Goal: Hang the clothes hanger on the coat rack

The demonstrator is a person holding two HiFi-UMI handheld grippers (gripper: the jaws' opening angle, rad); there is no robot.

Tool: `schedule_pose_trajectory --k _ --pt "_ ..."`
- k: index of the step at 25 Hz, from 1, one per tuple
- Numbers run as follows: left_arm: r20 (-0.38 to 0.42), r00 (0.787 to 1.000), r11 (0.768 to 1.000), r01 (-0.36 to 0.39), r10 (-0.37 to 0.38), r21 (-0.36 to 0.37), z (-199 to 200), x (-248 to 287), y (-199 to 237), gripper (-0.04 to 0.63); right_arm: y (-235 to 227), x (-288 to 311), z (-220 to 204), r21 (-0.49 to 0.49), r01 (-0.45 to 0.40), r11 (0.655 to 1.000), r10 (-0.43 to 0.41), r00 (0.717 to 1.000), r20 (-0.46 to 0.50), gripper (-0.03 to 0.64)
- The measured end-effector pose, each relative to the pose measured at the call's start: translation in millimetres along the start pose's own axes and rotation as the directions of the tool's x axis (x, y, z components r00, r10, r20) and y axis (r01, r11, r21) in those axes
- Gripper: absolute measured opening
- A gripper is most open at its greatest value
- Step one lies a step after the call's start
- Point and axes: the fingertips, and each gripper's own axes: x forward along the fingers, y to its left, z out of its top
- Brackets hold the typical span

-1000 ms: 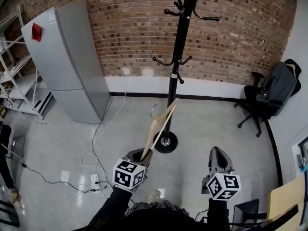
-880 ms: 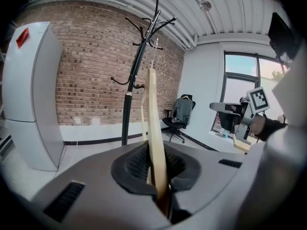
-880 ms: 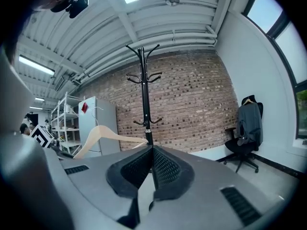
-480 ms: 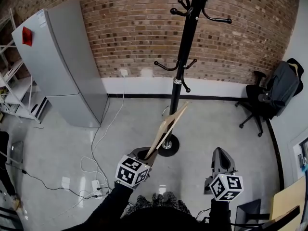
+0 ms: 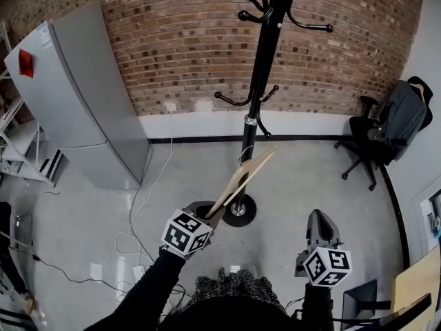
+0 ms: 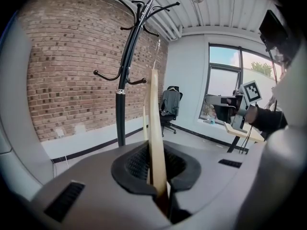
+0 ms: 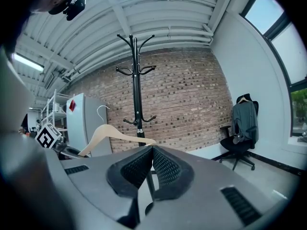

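A pale wooden clothes hanger [image 5: 245,176] with a metal hook sticks up and to the right out of my left gripper [image 5: 206,213], which is shut on its lower end. In the left gripper view the hanger [image 6: 154,114] stands edge-on between the dark pads. The black coat rack [image 5: 259,81] rises just behind the hanger, with curved hooks at mid height and at the top, and its round base [image 5: 239,211] rests on the floor. My right gripper [image 5: 320,227] hangs lower right, shut and holding nothing. The right gripper view shows the hanger [image 7: 115,130] left of the rack [image 7: 137,87].
A grey fridge [image 5: 76,95] stands against the brick wall at the left, beside white shelving [image 5: 17,140]. Cables [image 5: 141,219] trail over the floor near the left arm. An office chair with a dark jacket [image 5: 393,126] is at the right, and a desk corner [image 5: 413,281] is at the lower right.
Both grippers have moved forward toward the coat rack. The hanger's upper end has swung right and now lies across the pole's lower part.
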Motion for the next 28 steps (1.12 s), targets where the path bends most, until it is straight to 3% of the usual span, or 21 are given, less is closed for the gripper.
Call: schedule_pose_trajectory --k 8,25,28 --pt "-0.034 0.999 0.997 0.037 -0.035 0.072 22.6 43.4 29.6 0.018 -40.4 30.9 12.2 0.014 0.044 0.999 -0.044 0.999 0.015 0.009" --pt "-0.140 0.988 0.992 0.082 -0.068 0.096 48.7 121.7 88.4 0.018 -77.5 100.5 33.6 0.007 0.025 1.000 -0.025 1.000 0.011 0.009" --pt "-0.137 0.988 0.994 0.082 -0.072 0.071 49.9 133.3 98.6 0.018 -82.8 105.8 31.2 0.006 0.026 1.000 -0.026 1.000 0.002 0.009"
